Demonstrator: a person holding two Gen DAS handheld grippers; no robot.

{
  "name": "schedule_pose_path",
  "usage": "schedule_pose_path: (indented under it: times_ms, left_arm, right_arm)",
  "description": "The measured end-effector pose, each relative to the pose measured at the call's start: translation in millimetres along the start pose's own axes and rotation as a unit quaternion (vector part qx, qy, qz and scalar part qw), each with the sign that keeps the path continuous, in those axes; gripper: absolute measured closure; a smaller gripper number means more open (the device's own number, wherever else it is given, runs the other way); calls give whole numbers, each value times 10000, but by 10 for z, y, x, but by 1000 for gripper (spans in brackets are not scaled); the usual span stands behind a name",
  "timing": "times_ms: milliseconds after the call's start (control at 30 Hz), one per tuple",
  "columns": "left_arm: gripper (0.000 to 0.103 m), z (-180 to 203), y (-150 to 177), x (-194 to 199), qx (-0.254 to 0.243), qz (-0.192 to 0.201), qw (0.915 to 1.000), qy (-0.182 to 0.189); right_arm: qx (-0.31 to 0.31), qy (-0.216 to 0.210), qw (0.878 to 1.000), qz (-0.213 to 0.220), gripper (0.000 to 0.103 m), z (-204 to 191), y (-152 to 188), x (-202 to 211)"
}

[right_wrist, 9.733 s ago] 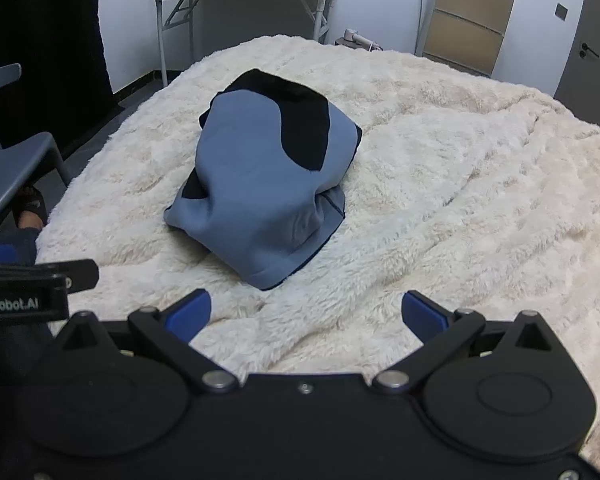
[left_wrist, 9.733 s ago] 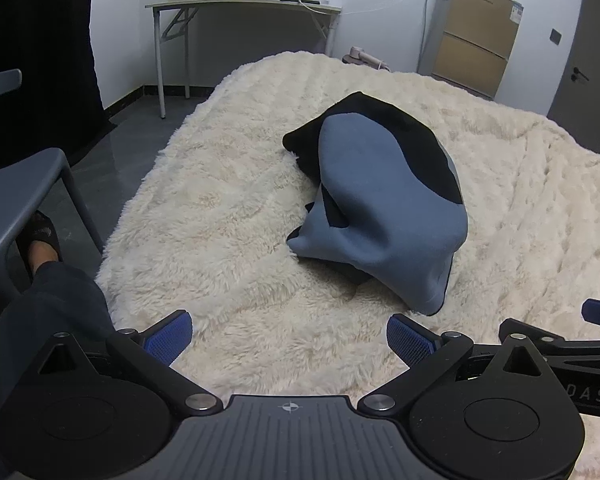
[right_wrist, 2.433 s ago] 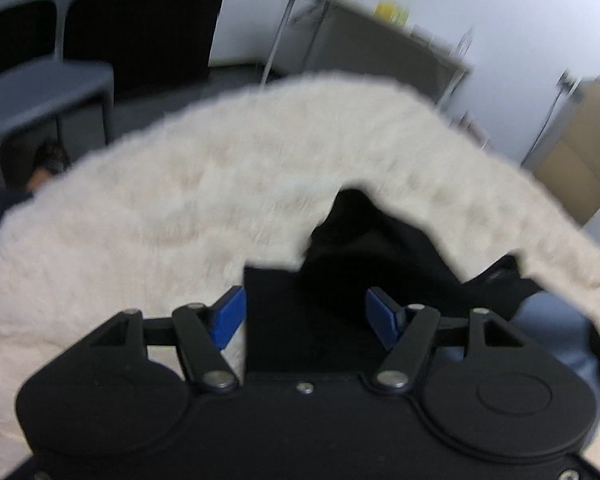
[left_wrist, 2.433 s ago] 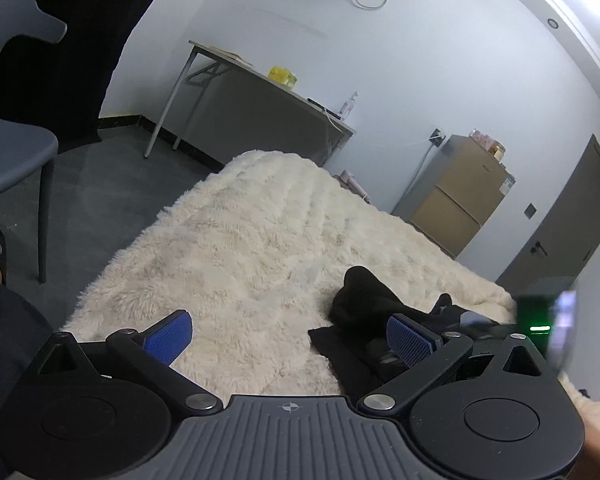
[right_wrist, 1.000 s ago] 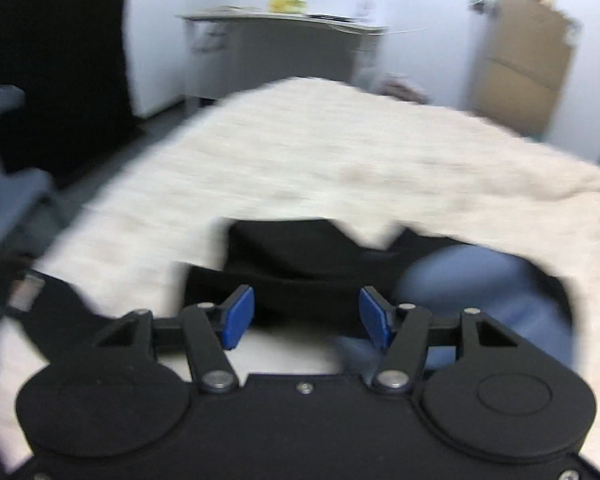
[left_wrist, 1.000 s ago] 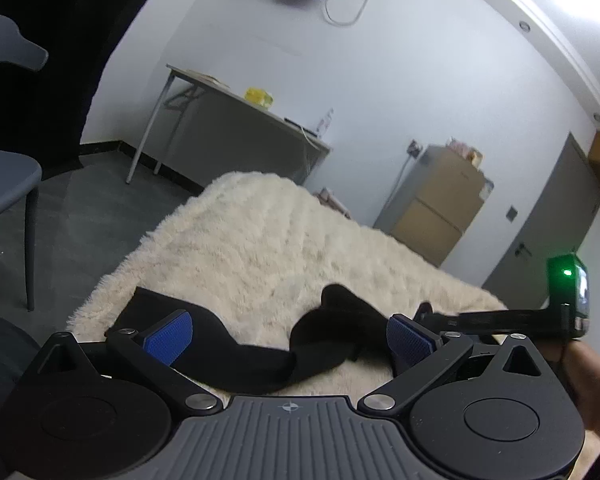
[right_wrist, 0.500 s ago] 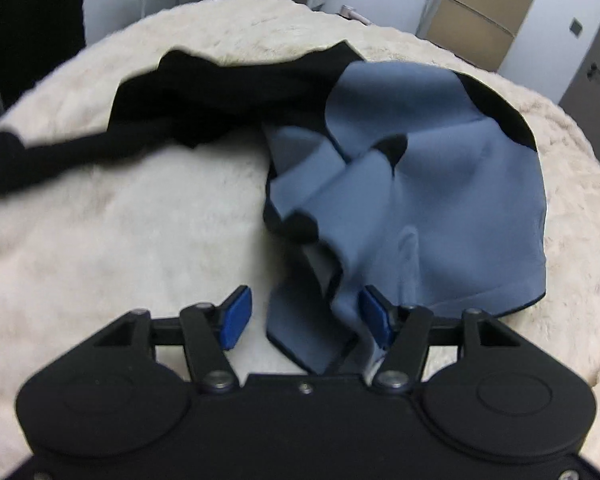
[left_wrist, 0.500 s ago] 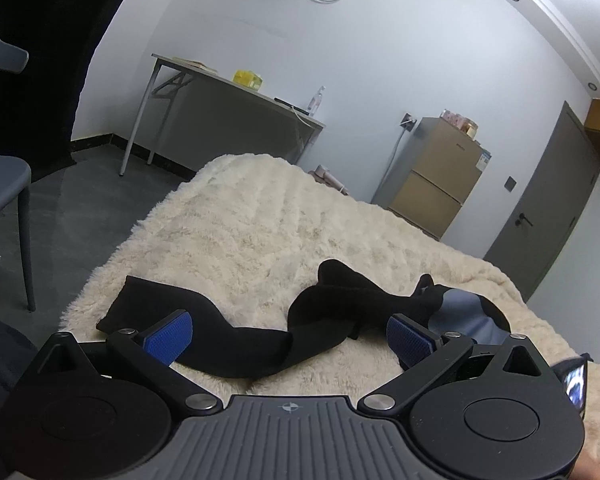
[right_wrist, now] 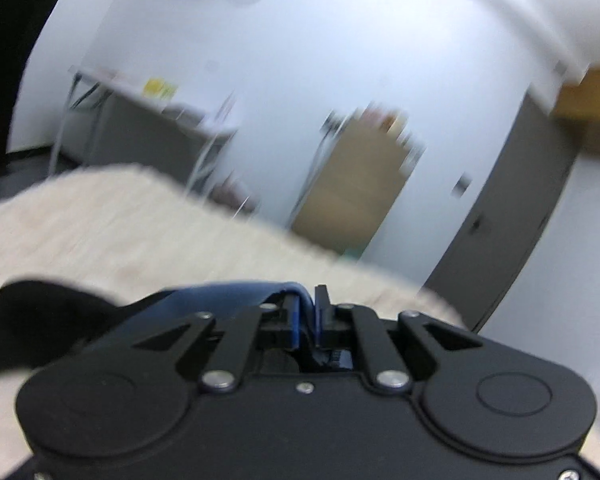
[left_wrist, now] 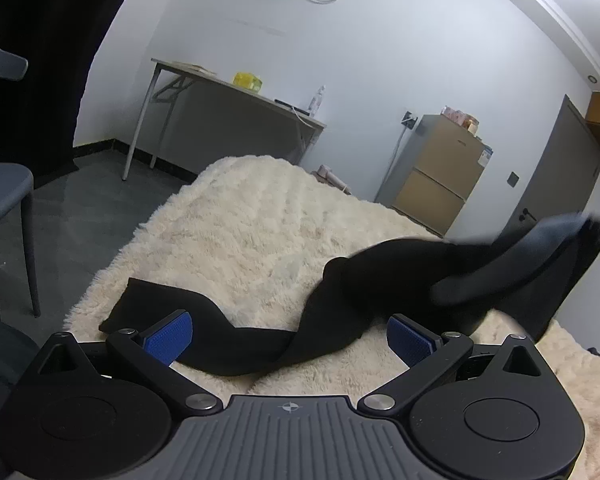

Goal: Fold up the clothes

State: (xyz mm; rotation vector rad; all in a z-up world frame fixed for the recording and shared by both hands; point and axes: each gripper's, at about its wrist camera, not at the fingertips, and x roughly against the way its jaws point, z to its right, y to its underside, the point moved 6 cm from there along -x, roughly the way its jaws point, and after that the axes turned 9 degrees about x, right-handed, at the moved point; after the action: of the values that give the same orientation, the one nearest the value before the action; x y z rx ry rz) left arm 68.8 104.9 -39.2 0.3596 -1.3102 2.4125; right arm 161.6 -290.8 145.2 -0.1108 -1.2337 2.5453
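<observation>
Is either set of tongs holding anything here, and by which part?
The right tongs are shut on a blue fold at the edge of the garment. The left tongs are open, holding nothing.

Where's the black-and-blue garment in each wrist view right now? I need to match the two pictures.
Left wrist: the garment stretches from lower left across the cream fluffy blanket, its blue part lifted at the right edge.
Right wrist: low in the picture, its blue edge pinched in the right tongs, black part trailing left.
Shared landmark: the tan cabinet, behind the blanket.

Cream shaggy rug (left_wrist: 260,224), grey table (left_wrist: 236,92), tan cabinet (left_wrist: 440,176), grey chair (left_wrist: 4,192)
</observation>
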Motion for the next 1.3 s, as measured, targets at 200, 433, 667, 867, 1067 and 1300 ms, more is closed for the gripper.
schedule_pose_path:
  times_ms: [200, 433, 667, 867, 1067, 1300]
  left_arm:
    - [0, 3, 1, -1, -11, 22, 10000, -45]
    - [0, 12, 9, -15, -76, -68, 9999, -36]
    - [0, 141, 68, -277, -279, -580, 9978, -158]
    - [0, 683, 70, -570, -1601, -642, 9846, 276]
    - [0, 1204, -11, -1212, -2408, -760, 9628, 967]
    - [0, 945, 65, -2333, -713, -1730, 9782, 896]
  right_arm:
    - [-475, 1006, 9929, 409, 96, 593, 143, 19]
    - [-878, 416, 9620, -2552, 86, 107, 2418, -308]
    - [-2459, -606, 9320, -2592, 69, -595, 3366, 339]
    - [-1664, -1527, 9607, -1611, 40, -989, 3270, 196]
    - [-1792, -1356, 9634, -1462, 14, -1111, 3699, 208]
    - [-939, -738, 9862, -1144, 9, -1312, 3670, 207]
